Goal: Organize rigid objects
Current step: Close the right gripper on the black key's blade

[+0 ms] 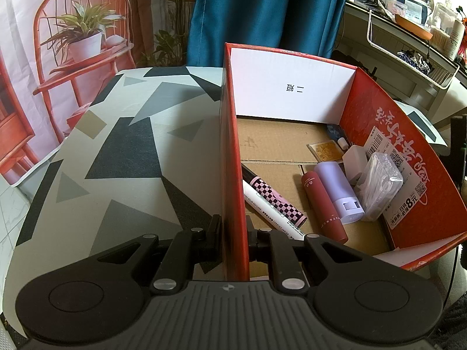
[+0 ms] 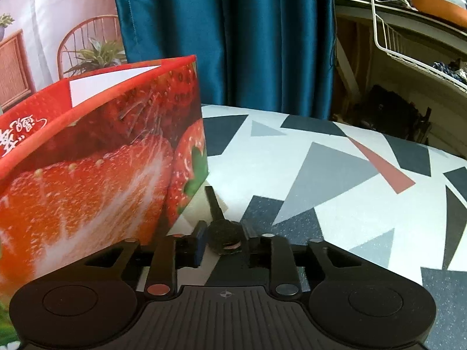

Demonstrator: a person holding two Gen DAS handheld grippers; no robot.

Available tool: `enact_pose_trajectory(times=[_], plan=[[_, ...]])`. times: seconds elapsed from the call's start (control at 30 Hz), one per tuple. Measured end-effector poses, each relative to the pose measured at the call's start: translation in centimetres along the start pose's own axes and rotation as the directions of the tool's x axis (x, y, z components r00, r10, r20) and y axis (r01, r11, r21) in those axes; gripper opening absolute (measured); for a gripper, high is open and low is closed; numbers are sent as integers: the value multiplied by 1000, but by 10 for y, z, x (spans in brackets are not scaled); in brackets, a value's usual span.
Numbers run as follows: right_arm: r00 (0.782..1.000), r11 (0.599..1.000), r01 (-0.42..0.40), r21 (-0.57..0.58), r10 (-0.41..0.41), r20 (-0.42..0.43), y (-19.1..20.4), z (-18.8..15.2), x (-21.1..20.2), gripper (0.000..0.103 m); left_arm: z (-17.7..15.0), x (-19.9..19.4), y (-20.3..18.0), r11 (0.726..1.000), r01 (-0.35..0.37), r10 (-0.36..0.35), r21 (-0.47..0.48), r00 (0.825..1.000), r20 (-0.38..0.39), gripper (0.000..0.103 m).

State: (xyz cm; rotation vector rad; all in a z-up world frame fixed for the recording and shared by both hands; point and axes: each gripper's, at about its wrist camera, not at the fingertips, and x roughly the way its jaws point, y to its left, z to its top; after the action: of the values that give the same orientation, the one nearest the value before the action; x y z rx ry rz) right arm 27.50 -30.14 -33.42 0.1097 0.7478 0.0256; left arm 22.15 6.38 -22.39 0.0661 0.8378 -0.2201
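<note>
A red cardboard box (image 1: 379, 134) stands on the patterned tablecloth (image 1: 116, 145). My left gripper (image 1: 233, 236) is shut on the box's left wall, one finger outside and one inside. In the box lie a pink checkered pen (image 1: 277, 201), a white marker (image 1: 262, 207), a dark red tube (image 1: 324, 207), a lavender bottle (image 1: 341, 192), a white charger (image 1: 354, 160), a bagged white cable (image 1: 379, 183) and a gold card (image 1: 325, 148). In the right wrist view my right gripper (image 2: 224, 246) is shut on a small black round object (image 2: 224, 237) with a narrow stem, just right of the box's strawberry-print wall (image 2: 102, 160).
A blue curtain (image 2: 233, 38) hangs behind the table. A white wire basket (image 2: 408, 49) and cluttered shelves (image 1: 423, 23) stand at the right. A printed backdrop with a red chair (image 1: 81, 35) is at the left. The tablecloth (image 2: 335, 175) stretches right of the box.
</note>
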Motion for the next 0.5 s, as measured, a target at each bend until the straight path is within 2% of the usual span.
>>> enact_pose_trajectory(times=[0.27, 0.43, 0.5], plan=[[999, 1000, -14, -27, 14, -32, 5, 6, 11, 38, 0, 0, 0, 1000, 0, 0, 0, 1000, 0, 16], [999, 1000, -7, -30, 5, -39, 5, 5, 15, 39, 0, 0, 0, 1000, 0, 0, 0, 1000, 0, 16], [999, 1000, -1, -27, -1, -38, 5, 5, 14, 32, 0, 0, 0, 1000, -1, 1, 1, 1000, 0, 16]])
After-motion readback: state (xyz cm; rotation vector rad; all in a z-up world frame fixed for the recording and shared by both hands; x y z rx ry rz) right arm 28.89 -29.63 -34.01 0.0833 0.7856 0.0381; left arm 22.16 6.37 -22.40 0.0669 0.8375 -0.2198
